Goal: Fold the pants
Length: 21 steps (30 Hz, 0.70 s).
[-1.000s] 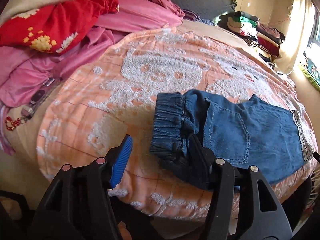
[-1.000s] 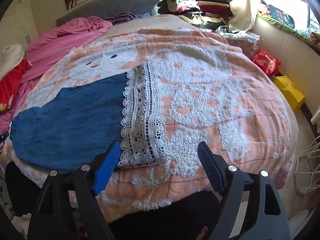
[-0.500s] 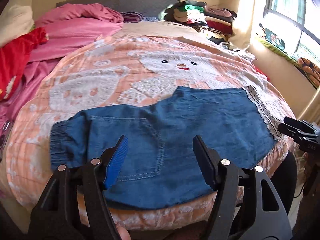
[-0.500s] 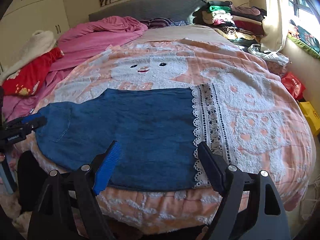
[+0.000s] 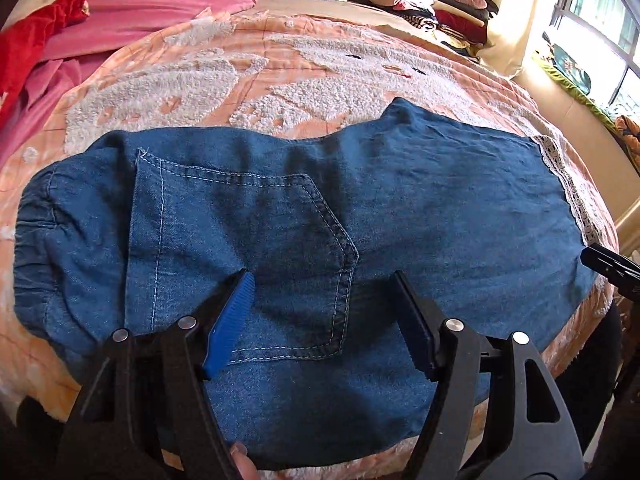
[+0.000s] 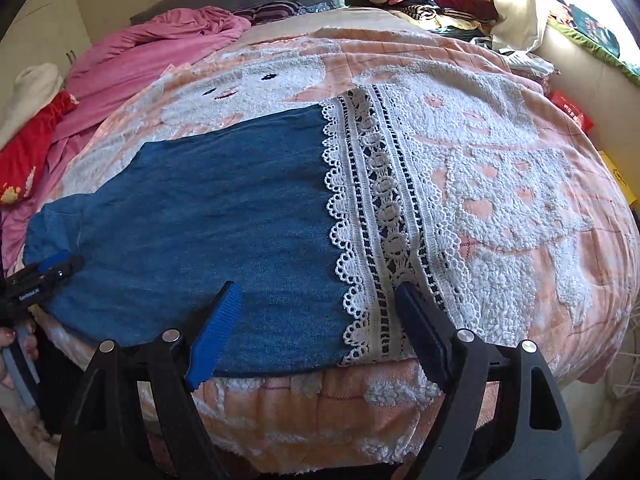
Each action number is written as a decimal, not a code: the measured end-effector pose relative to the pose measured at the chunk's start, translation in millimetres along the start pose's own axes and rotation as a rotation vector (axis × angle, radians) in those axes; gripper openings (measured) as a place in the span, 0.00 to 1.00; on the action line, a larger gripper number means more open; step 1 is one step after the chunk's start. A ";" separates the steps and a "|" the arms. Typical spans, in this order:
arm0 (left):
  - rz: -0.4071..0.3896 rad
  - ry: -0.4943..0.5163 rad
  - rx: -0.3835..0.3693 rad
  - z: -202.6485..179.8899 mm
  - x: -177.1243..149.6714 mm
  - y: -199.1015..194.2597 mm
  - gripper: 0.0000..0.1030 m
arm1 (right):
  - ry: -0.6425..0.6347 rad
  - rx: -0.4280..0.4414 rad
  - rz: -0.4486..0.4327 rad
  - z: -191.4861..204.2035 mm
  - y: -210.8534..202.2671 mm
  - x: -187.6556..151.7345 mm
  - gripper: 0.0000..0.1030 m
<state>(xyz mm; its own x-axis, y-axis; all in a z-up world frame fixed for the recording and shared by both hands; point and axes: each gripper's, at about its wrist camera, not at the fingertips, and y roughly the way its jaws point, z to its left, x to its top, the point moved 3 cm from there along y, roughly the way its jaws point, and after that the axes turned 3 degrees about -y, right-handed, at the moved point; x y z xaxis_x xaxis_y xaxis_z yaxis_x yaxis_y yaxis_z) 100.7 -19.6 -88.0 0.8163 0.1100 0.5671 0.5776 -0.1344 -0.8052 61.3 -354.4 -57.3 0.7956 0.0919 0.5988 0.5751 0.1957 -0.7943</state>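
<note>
On a peach-and-white blanket (image 5: 280, 68) covering a bed, a pair of blue denim pants (image 5: 420, 200) lies flat along the near edge, elastic waistband (image 5: 34, 240) to the left and white lace hem (image 6: 384, 216) to the right. The left gripper (image 5: 324, 312) tilts down over the stitched back pocket (image 5: 248, 248), its jaws spread apart with nothing pinched between them. The right gripper (image 6: 316, 320) hangs angled over the hem end, its jaws wide and released, straddling the line where denim meets lace. Pink bedding (image 6: 152, 48) is heaped at the far left; stacked clothes (image 5: 420, 0) sit beyond.
</note>
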 end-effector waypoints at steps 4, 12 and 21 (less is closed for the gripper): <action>-0.021 -0.004 -0.008 -1.3 1.8 -5.6 0.60 | 0.030 0.009 -0.031 -0.2 -11.9 0.4 0.76; -0.146 0.030 -0.013 -10.8 19.4 -67.5 0.65 | 0.135 0.036 -0.139 -14.6 -62.1 2.3 0.76; -0.253 0.084 -0.066 -38.6 66.8 -104.4 0.71 | 0.116 -0.046 -0.233 -26.1 -98.9 5.9 0.76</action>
<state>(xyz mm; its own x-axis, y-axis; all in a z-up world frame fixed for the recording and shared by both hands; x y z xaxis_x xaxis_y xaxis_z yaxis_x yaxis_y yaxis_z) 95.4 -36.2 40.7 0.6424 0.0665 0.7635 0.7606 -0.1768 -0.6246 14.1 -398.8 22.2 0.6556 -0.0638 0.7524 0.7514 0.1534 -0.6417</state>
